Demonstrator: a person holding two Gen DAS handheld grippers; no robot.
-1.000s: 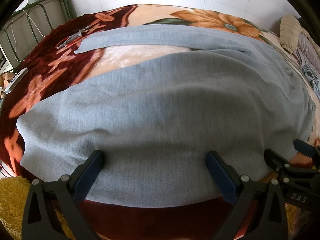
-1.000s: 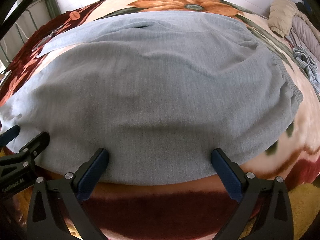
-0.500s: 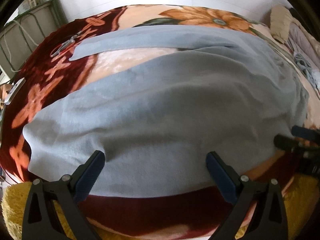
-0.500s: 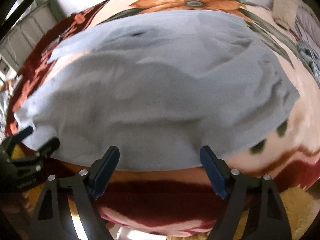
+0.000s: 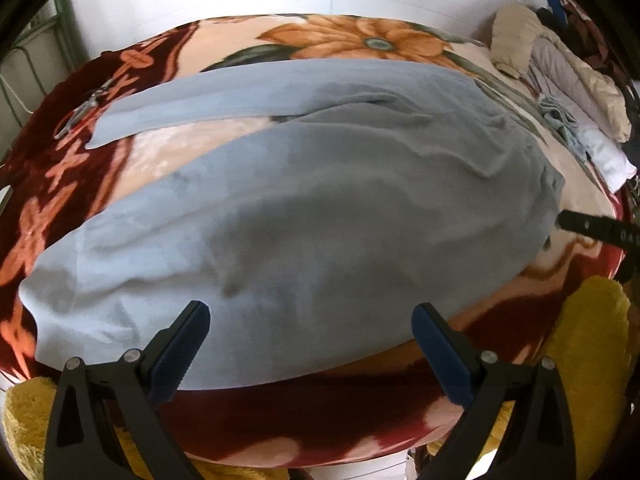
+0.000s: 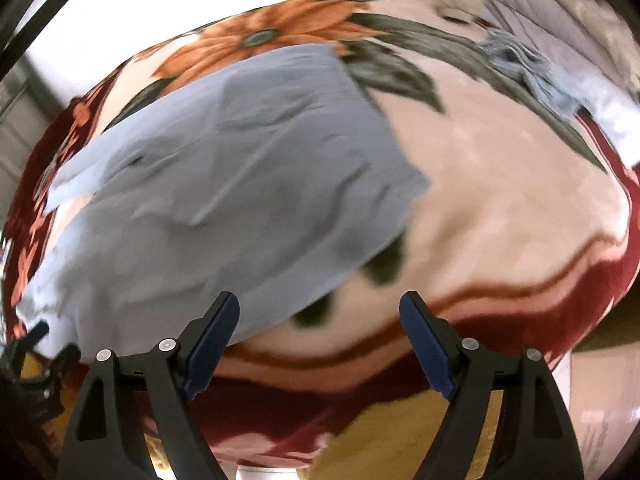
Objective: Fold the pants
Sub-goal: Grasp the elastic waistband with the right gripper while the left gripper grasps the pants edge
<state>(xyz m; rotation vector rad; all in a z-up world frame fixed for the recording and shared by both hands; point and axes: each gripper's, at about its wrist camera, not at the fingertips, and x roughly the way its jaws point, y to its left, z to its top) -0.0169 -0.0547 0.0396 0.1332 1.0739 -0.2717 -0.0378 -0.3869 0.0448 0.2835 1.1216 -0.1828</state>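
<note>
Grey-blue pants (image 5: 320,208) lie spread flat on a floral blanket (image 5: 360,40), legs to the left, waist to the right. My left gripper (image 5: 308,344) is open and empty, hovering over the near leg's front edge. My right gripper (image 6: 320,328) is open and empty, over the blanket just right of the waist end of the pants (image 6: 224,184). The right gripper's finger shows at the right edge of the left wrist view (image 5: 592,226). The left gripper shows at the lower left of the right wrist view (image 6: 36,356).
A pile of clothes and bedding (image 5: 560,76) lies at the far right of the bed. A yellow fluffy cover (image 5: 592,344) hangs at the near edge. A metal rack (image 5: 24,72) stands at the left by the white wall.
Both grippers have pulled back and up from the pants. The right gripper has swung to the right, past the waist end. The pants lie still.
</note>
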